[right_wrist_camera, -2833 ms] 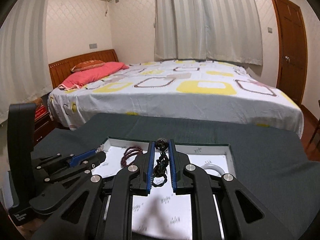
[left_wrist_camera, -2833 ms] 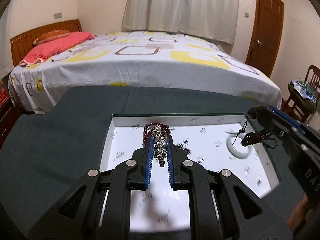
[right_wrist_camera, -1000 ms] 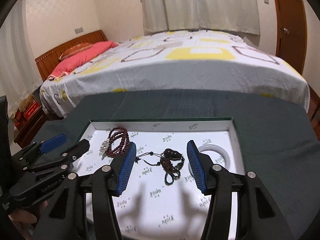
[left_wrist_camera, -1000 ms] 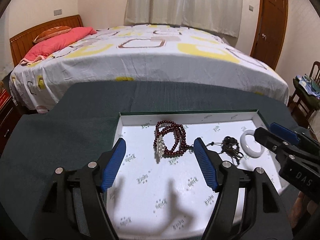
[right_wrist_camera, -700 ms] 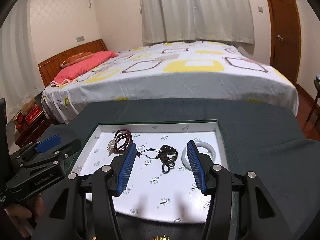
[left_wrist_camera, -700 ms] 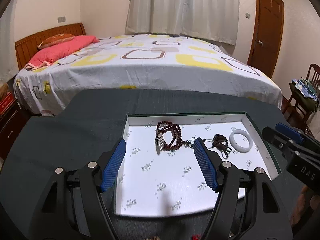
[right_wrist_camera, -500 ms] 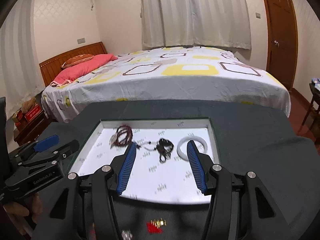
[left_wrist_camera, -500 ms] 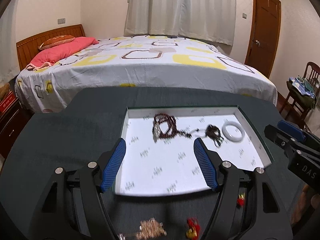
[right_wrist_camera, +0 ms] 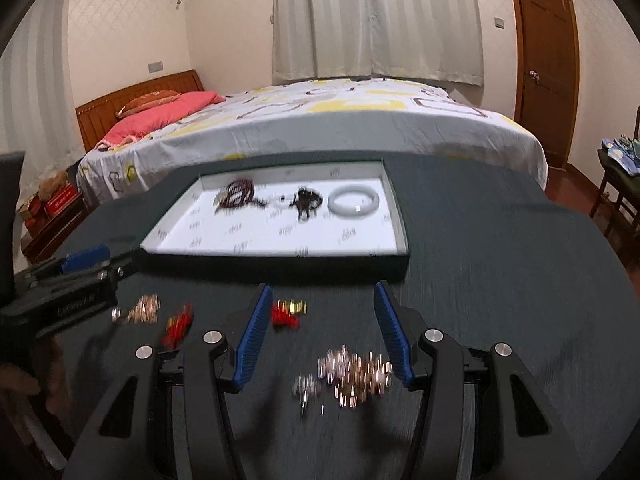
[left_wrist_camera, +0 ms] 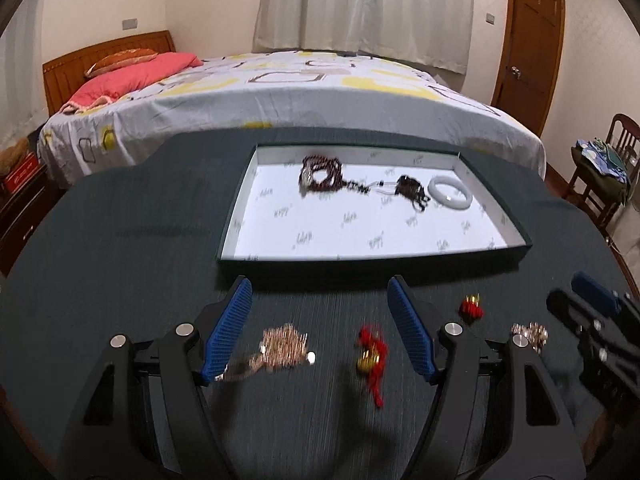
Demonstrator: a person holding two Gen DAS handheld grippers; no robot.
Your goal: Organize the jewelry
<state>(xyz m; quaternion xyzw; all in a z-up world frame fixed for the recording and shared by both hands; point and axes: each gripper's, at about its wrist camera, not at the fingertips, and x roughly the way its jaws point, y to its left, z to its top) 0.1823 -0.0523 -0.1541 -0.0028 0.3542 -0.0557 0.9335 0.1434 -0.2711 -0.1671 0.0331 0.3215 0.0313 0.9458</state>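
Behind everything a wide bed [left_wrist_camera: 320, 96] with a white and yellow cover fills the bedroom, and nearer stands the dark green cloth-covered surface [left_wrist_camera: 120, 240] with a shallow white-lined tray [left_wrist_camera: 240, 216] on it.

Both claws stand wide and empty. Ahead of the left claw [left_wrist_camera: 320, 324], inside the tray, lie a dark red bead bracelet [left_wrist_camera: 322, 176], a black corded bead pendant [left_wrist_camera: 410, 192] and a pale white bangle [left_wrist_camera: 450, 198]. Between the left claw's blue pads, on the cloth, sit a tangle of rose-gold chain [left_wrist_camera: 280, 348] and a red tasselled charm with a gold bead [left_wrist_camera: 372, 354]; a second red charm [left_wrist_camera: 472, 307] lies just beyond its right finger. Under the right claw [right_wrist_camera: 322, 332] lies a heap of gold and silver links [right_wrist_camera: 352, 372].

I would judge the chains light, limp and slippery, likely to trail or slide out of a shallow pinch; gathering the thickest clump deep between the pads looks safest. The tassels are soft, so the gold bead is the firmer place to take.

Only the right wrist view shows the heap of links clearly and whole; the left view catches only a bit of it beside its own right finger. The left view gives the sharper picture of the tray's contents, which blur in the other.
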